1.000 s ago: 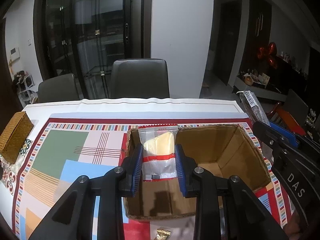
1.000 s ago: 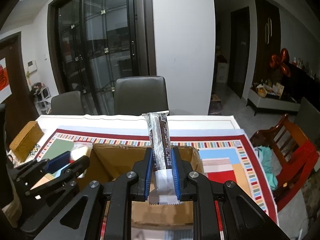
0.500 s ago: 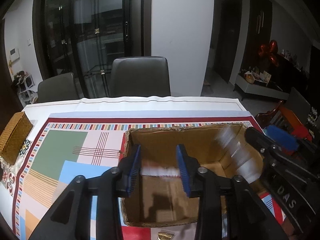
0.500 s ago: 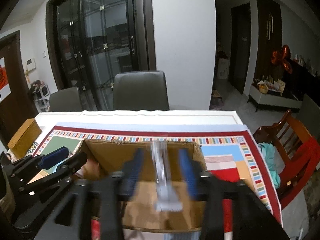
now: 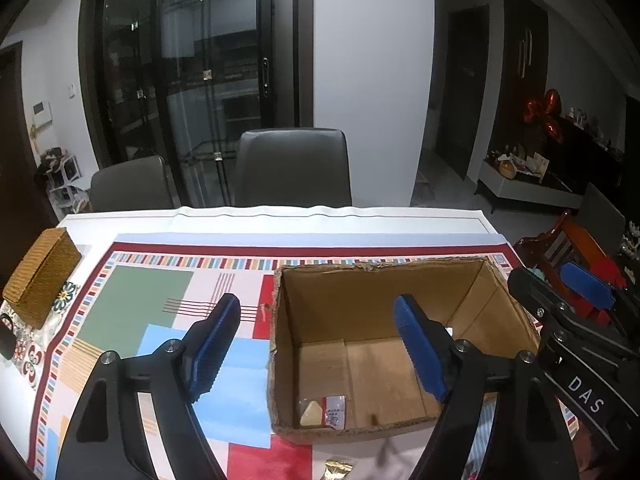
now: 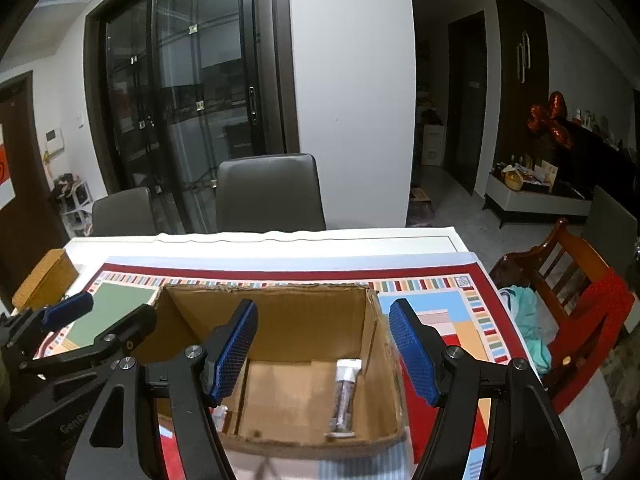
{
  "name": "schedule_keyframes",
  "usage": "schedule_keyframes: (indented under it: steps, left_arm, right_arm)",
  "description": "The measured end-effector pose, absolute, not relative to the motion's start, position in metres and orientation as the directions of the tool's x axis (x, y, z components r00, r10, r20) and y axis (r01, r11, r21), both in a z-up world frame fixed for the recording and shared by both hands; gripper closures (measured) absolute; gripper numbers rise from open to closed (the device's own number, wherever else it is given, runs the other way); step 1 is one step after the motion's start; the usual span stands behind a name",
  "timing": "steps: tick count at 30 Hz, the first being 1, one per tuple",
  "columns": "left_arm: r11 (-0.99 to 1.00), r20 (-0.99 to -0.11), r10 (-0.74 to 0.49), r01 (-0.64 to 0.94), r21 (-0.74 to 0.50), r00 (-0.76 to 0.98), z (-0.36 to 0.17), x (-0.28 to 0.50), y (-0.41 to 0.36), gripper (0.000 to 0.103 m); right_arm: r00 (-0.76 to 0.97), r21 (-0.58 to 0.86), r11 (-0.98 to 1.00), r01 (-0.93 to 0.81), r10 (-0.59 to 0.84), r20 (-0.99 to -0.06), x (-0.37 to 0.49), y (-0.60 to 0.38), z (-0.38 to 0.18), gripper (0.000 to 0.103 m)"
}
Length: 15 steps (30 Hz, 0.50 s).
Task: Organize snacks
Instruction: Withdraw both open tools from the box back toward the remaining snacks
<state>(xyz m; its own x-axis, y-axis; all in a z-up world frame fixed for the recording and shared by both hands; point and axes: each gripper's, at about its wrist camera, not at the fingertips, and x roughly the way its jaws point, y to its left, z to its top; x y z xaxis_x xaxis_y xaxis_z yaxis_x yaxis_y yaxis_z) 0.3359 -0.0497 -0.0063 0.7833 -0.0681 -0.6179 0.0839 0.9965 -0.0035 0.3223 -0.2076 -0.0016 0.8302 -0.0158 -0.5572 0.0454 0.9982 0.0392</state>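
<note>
A: What does the left wrist view show?
B: The left gripper [image 5: 316, 344] hangs over a cardboard box [image 5: 384, 284] on a patterned tablecloth [image 5: 152, 300]. Its jaws have just been opening, stand wide and hold nothing. A clear snack packet [image 5: 324, 411] lies on the box floor, near corner.

A: And the right wrist view?
B: The right gripper [image 6: 324, 346], jaws also just opened and empty, hangs above the same box. A long dark snack bar [image 6: 345, 398] lies inside, by the right wall.

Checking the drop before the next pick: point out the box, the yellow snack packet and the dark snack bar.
box [image 5: 376, 300], left wrist view, on its inner far wall.
yellow snack packet [image 5: 323, 411], left wrist view, on its middle, on the box floor.
dark snack bar [image 6: 345, 396], right wrist view, on its dark middle.
</note>
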Motion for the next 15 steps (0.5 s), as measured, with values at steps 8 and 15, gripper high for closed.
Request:
schedule_keyframes:
  steps: [8, 15]
  left_arm:
    - [0.997, -0.604, -0.062, 0.081, 0.004, 0.795, 0.003, 0.316, -0.042, 0.021]
    - [0.996, -0.597, -0.062, 0.086, 0.012, 0.8, 0.009, 0.298, -0.043, 0.021]
  right_arm:
    - [0.839, 0.04, 0.998, 0.048, -0.019, -0.544, 0.302, -0.21, 0.007, 0.034]
    - [0.848, 0.032, 0.998, 0.046, -0.022, -0.53, 0.284, -0.207, 0.014, 0.034]
